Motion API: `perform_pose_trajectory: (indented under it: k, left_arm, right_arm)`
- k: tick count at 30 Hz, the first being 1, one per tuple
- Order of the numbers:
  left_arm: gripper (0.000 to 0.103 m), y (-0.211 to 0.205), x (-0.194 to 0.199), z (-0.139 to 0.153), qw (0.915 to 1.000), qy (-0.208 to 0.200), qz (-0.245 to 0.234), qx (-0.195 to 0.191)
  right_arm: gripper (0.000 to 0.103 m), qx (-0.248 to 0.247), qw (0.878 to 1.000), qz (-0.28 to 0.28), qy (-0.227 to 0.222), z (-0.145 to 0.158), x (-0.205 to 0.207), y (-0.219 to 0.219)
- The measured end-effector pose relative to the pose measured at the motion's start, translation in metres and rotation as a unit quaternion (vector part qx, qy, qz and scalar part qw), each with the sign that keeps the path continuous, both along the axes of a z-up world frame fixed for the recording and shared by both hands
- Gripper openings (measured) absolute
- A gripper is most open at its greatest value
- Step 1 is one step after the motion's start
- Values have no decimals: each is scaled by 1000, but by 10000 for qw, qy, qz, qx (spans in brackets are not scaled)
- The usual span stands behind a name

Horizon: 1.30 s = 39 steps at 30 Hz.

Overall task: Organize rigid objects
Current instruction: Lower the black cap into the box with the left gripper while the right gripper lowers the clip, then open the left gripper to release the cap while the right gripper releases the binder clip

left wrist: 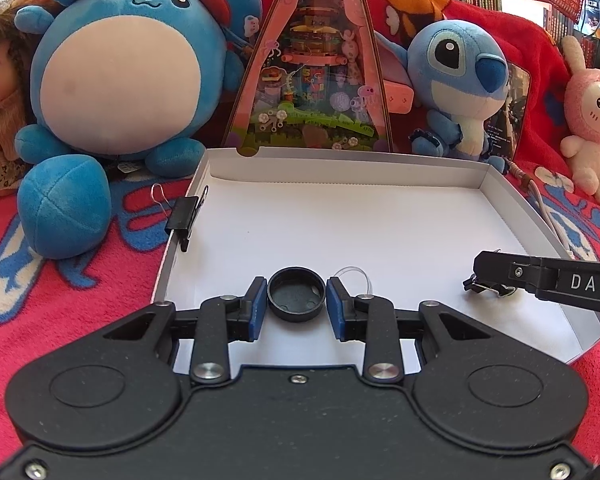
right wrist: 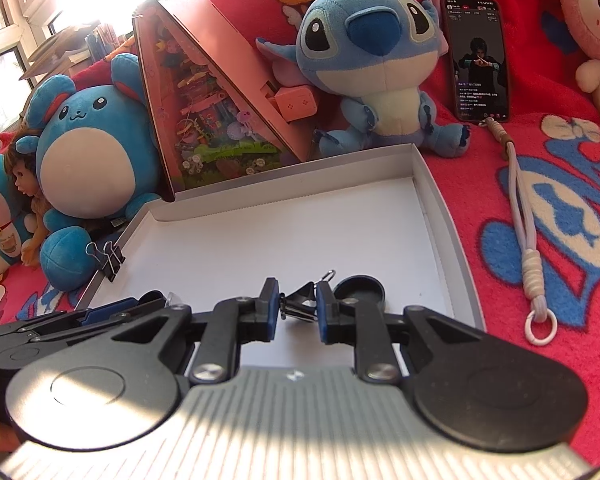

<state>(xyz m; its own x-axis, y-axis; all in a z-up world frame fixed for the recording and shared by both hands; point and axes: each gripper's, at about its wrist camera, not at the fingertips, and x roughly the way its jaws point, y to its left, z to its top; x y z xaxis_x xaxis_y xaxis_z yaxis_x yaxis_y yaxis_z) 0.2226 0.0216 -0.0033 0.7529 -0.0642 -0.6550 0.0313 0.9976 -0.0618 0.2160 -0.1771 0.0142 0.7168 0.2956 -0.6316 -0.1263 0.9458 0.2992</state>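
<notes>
A shallow white cardboard tray [left wrist: 340, 216] lies on a red blanket. In the left wrist view a black round cap [left wrist: 296, 294] sits between the blue pads of my left gripper [left wrist: 296, 300]; the pads stand just beside it, and contact is unclear. A small clear loop [left wrist: 356, 276] lies right of it. My right gripper [right wrist: 298, 306] is shut on a small black binder clip [right wrist: 300, 304] low over the tray floor; it also shows in the left wrist view [left wrist: 488, 284]. A second black cap [right wrist: 360, 290] lies just right of it. Another binder clip [left wrist: 186, 214] is clamped on the tray's left wall.
Plush toys ring the tray: a blue round one [left wrist: 120, 68], Stitch [left wrist: 460, 80], a pink bunny [left wrist: 592, 120], and a doll [left wrist: 0, 100]. A pink triangular toy box [left wrist: 316, 60] stands behind. A phone [right wrist: 480, 56] with a lanyard [right wrist: 528, 240] lies right of the tray.
</notes>
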Motion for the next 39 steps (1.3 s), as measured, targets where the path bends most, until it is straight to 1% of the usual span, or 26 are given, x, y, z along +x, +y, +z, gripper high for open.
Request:
perform_pose_trajectory:
  k: [6, 9, 13, 15, 17, 19, 21, 26, 28, 31, 37, 39]
  left_arm:
    - [31, 0, 0, 0, 10000, 20, 22, -35]
    - [31, 0, 0, 1, 10000, 25, 11, -38]
    - [39, 0, -2, 3, 10000, -2, 3, -45]
    - [40, 1, -4, 5, 10000, -21, -2, -48]
    - [44, 1, -6, 7, 10000, -33, -6, -63]
    - [47, 1, -10, 9, 9999, -60, -22, -103]
    - [51, 2, -14, 11, 9999, -89, -38, -139]
    - [63, 1, -25, 18, 9996, -208, -108, -184]
    - [65, 1, -29, 21, 9994, -250, -136, -186]
    - [73, 0, -35, 25, 9992, -319, -158, -186]
    - [80, 0, -52, 33, 9983, -509, -211, -207]
    - [82, 0, -58, 35, 9978, -582, -217, -212]
  right_arm:
    - [25, -32, 10000, 14, 3, -2, -1, 1]
    - [28, -41, 10000, 22, -11, -1, -1, 1]
    - [28, -22, 10000, 30, -42, 1, -3, 0]
    - [32, -44, 10000, 40, -58, 2, -5, 0]
    - [43, -47, 9999, 46, -84, 3, -6, -1]
    - [47, -30, 9999, 54, -115, 5, -8, -2]
    - [48, -51, 9998, 68, -169, 8, -11, -2]
    - [63, -113, 9993, 114, -341, 15, -20, -3]
    - [66, -154, 9989, 125, -415, 18, -24, -4]
    - [71, -212, 9983, 144, -529, 23, -30, -5]
    - [84, -294, 9966, 184, -743, 30, -43, -7]
    - [86, -325, 9959, 220, -813, 32, -48, -8]
